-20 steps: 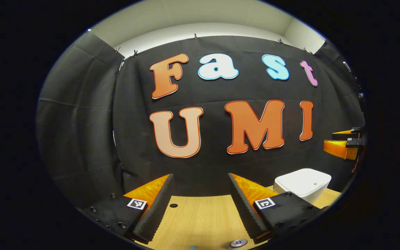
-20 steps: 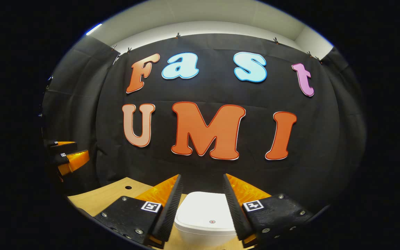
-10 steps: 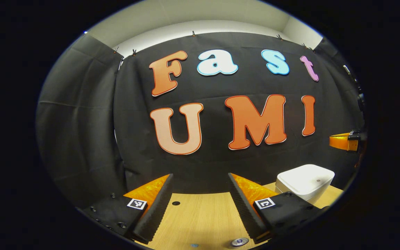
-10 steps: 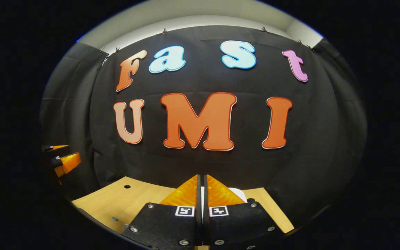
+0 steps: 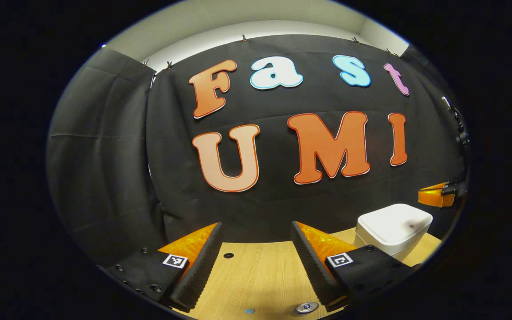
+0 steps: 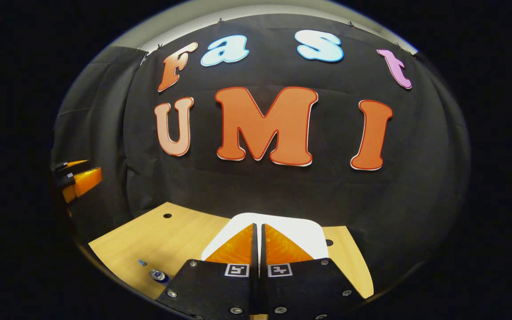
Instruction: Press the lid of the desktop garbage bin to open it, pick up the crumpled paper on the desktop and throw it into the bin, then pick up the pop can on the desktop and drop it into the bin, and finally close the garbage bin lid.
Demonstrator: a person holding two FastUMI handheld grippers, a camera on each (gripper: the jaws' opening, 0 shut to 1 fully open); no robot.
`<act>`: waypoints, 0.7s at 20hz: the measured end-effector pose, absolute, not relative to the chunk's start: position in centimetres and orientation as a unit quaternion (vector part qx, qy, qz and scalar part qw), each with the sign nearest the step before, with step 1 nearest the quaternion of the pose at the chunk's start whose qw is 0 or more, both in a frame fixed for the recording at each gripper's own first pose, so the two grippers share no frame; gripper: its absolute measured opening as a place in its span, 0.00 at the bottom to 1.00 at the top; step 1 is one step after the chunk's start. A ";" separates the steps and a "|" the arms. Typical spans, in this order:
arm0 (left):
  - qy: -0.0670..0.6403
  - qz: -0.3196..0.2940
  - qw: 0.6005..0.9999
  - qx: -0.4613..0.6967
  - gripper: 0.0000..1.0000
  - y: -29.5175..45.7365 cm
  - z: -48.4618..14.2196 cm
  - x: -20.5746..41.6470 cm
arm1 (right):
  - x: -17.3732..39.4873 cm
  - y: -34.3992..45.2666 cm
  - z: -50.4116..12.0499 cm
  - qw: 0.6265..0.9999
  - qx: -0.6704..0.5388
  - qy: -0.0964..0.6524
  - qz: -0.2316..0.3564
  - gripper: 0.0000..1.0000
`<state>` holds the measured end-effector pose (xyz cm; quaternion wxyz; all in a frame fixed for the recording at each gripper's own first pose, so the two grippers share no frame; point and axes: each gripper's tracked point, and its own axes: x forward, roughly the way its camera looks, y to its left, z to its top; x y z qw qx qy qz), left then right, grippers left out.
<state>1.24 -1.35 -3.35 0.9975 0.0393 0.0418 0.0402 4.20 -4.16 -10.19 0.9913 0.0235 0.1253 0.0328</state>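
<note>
1. Watching from the left gripper view: the left gripper [image 5: 256, 262] stays put, fingers apart over bare desktop [image 5: 256, 275]. To its right the white bin [image 5: 394, 224] has its lid flat, with the right gripper [image 5: 434, 195] now lower, just above it.
2. From the right gripper view: fingers pressed together, empty, tips dropped over the lid [image 6: 291, 229]; the press looks imminent. The pop can [image 6: 158, 275] lies to its left.

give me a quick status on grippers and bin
Right gripper shut, empty, above the bin lid. Left gripper open over bare table. Lid closed, nothing blocking.
</note>
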 end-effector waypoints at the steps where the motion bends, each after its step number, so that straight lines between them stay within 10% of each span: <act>1: 0.044 0.043 0.997 0.040 1.00 -1.4 -3.4 1.2 | 4.0 -4.3 -10.9 0.990 0.021 0.133 0.036 0.01; 14: 0.069 0.071 0.994 0.038 1.00 -4.1 -5.4 -0.2 | 2.9 -4.0 -17.0 0.973 0.013 0.207 0.099 0.01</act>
